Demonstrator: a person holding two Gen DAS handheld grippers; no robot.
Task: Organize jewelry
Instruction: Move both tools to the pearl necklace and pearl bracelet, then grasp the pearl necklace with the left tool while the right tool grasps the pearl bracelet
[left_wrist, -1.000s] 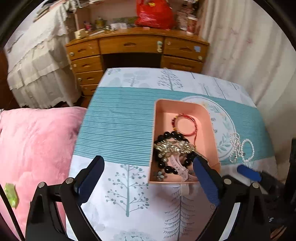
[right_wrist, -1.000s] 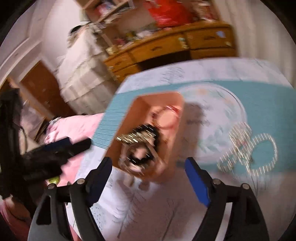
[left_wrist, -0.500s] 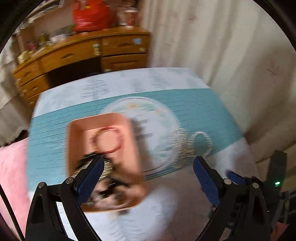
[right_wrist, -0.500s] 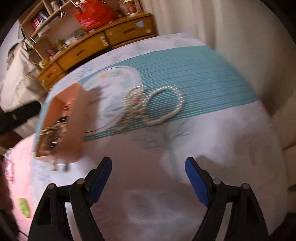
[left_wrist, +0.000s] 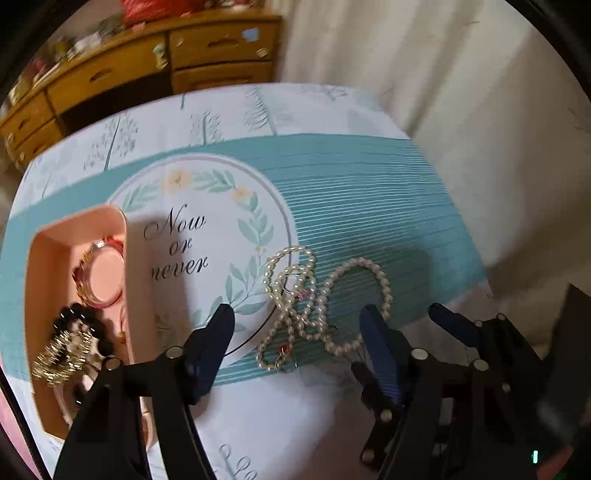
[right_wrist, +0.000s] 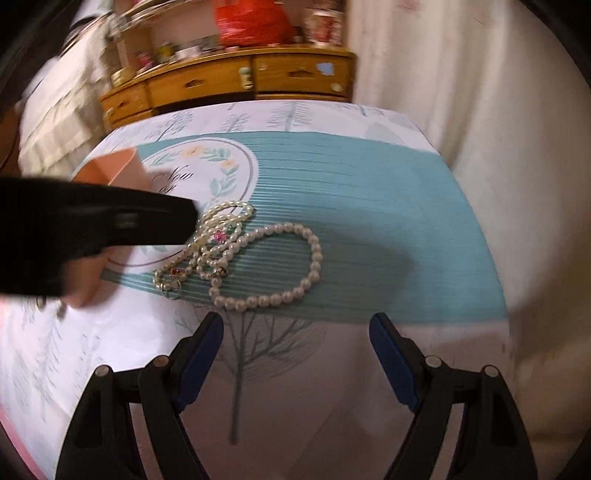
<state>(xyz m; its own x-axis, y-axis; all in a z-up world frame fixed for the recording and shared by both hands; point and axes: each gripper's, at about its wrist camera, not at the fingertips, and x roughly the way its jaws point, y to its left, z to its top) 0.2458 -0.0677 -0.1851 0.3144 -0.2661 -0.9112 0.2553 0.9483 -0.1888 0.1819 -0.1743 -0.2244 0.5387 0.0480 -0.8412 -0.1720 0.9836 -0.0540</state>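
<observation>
The pearl strands (left_wrist: 317, 306) lie in a loose tangle on the tablecloth (left_wrist: 369, 206), toward its near right side, partly on the teal stripe and partly over the rim of the printed "Now or never" circle. In the right wrist view the same pearls (right_wrist: 255, 258) show as at least 2 loops knotted together, with small pink beads and a metal ring at the near end. Nothing touches them.

The left gripper (left_wrist: 299, 332) hangs with its jaws spread wide, straddling the tangle from the near side; the right gripper (right_wrist: 295, 347) is likewise spread wide, just short of the big loop.

The pink box (left_wrist: 136, 295) sits to the left of the pearls, near the cloth's left edge, already holding a red bangle (left_wrist: 98, 273), black beads (left_wrist: 79, 317) and a gold piece (left_wrist: 62, 358).

The step in hand looks like picking up the pearls for the box. It would go best by closing 1 pair of jaws on the knotted middle, where several strands cross, not on a single loop that could slip or drag. Lift straight up until the loops hang free of the cloth, then clear the box wall before lowering
</observation>
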